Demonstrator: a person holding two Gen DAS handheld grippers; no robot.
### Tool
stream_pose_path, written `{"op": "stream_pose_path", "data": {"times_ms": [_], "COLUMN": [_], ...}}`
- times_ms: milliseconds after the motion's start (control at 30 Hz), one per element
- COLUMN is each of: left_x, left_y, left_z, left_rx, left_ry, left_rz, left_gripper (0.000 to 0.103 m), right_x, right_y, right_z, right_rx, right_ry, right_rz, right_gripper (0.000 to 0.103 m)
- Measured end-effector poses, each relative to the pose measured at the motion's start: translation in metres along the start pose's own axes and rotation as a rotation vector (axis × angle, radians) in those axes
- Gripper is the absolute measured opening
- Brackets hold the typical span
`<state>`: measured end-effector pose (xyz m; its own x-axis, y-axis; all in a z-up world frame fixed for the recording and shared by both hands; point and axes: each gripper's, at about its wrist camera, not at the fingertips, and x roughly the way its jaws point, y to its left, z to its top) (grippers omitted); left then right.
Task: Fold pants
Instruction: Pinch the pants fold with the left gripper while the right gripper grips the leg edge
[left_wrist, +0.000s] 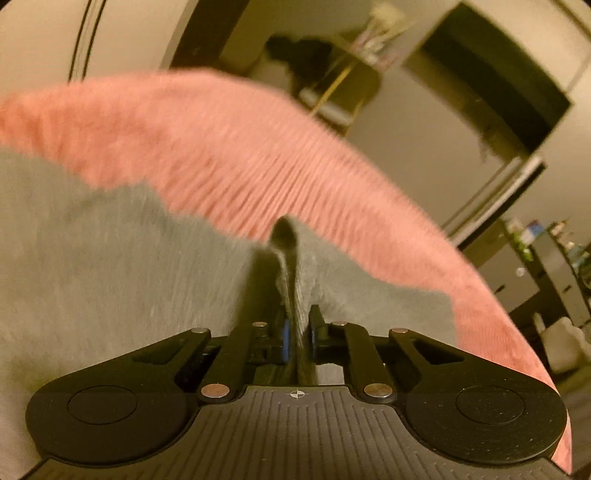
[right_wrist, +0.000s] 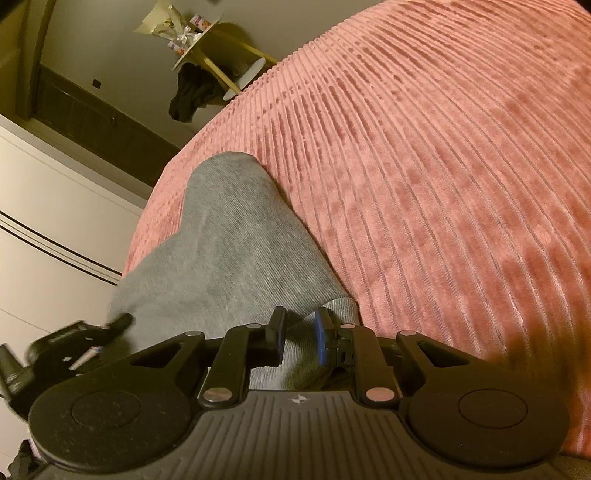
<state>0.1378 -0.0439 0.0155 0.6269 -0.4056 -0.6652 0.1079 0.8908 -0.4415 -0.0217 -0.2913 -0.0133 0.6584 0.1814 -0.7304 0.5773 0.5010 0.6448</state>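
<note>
The grey pants (right_wrist: 229, 236) lie on a pink ribbed bedspread (right_wrist: 424, 166). In the right wrist view my right gripper (right_wrist: 299, 332) is shut on a bunched edge of the pants at their near end. My left gripper (right_wrist: 118, 321) shows at the left edge of that view, at the pants' other side. In the left wrist view my left gripper (left_wrist: 297, 328) is shut on a raised fold of the grey pants (left_wrist: 110, 251), with the pink bedspread (left_wrist: 240, 147) beyond. The view is blurred.
A white wardrobe (right_wrist: 48, 206) stands left of the bed. A small round side table (right_wrist: 207, 48) with a dark garment hanging from it is beyond the bed's far corner. Shelves with clutter (left_wrist: 546, 251) stand at the right in the left wrist view.
</note>
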Motion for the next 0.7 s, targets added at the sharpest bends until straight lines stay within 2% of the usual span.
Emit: {"op": "stream_pose_path", "data": {"times_ms": [67, 167, 200, 233, 300, 367, 500, 700], "left_x": [-0.010, -0.003, -0.004, -0.007, -0.017, -0.026, -0.036, -0.045], "left_y": [-0.001, 0.003, 0.005, 0.005, 0.006, 0.006, 0.008, 0.016], "left_z": [-0.004, -0.020, -0.025, -0.031, -0.041, -0.050, -0.060, -0.071], "left_rx": [0.048, 0.107, 0.118, 0.125, 0.118, 0.090, 0.045, 0.001], "left_ry": [-0.023, 0.032, 0.036, 0.031, 0.020, 0.011, 0.022, 0.045], "left_rz": [0.032, 0.161, 0.184, 0.182, 0.158, 0.136, 0.114, 0.135], "left_gripper": [0.013, 0.017, 0.020, 0.022, 0.042, 0.047, 0.049, 0.053], "right_x": [0.000, 0.002, 0.003, 0.003, 0.003, 0.003, 0.004, 0.003], "right_y": [0.000, 0.003, 0.005, 0.006, 0.008, 0.010, 0.014, 0.015], "right_z": [0.000, 0.000, 0.001, 0.001, 0.001, 0.000, 0.000, 0.001], "right_rx": [-0.001, -0.016, -0.024, -0.032, -0.045, -0.057, -0.084, -0.087], "right_ry": [0.004, 0.015, 0.021, 0.024, 0.025, 0.024, 0.025, 0.025], "right_rz": [0.008, -0.002, -0.004, -0.005, -0.011, -0.019, -0.037, -0.041], "right_gripper": [0.016, 0.019, 0.020, 0.020, 0.021, 0.021, 0.021, 0.021]}}
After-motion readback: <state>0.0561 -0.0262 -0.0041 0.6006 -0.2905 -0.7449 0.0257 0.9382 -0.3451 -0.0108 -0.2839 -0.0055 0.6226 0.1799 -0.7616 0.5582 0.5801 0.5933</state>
